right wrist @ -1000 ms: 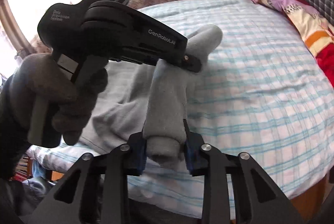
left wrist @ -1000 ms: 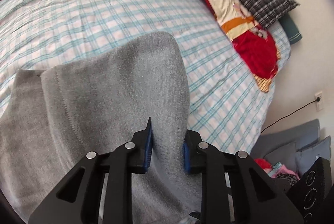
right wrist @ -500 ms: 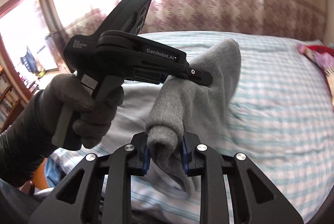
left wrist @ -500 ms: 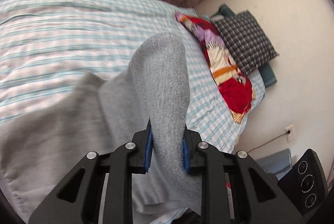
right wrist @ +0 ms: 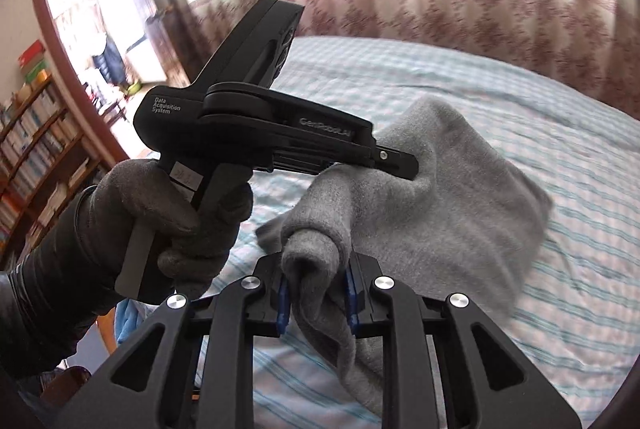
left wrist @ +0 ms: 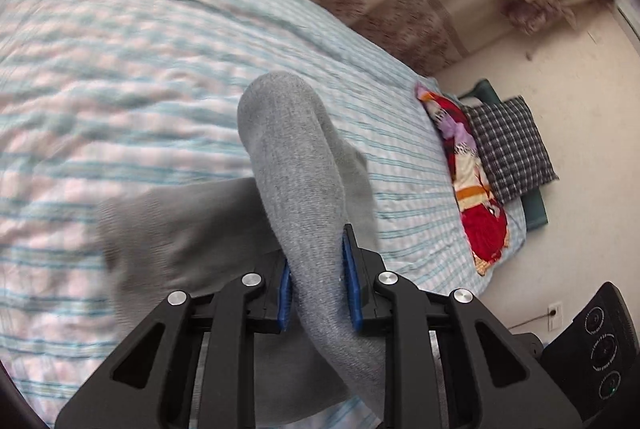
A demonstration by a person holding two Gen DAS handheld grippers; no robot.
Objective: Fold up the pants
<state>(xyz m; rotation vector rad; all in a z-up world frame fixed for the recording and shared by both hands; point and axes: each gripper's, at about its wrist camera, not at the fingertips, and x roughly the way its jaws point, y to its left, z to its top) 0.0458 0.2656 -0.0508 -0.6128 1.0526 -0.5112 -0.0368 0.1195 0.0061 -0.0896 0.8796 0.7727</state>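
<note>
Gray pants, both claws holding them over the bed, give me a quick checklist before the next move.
1. Left claw clamped on the gray pants: ok.
2. Right claw clamped on a bunched fold; its jaws have just been closing: ok.
3. Plaid bedspread ahead free of clutter: ok.
4. Pillow pile apart from the pants: ok.
5. Legs aligned: cannot tell.

Both tongs have swung across the bed (left wrist: pixel 168 77), apparently dragging the grey pants (left wrist: pixel 296 165) sideways.
</note>
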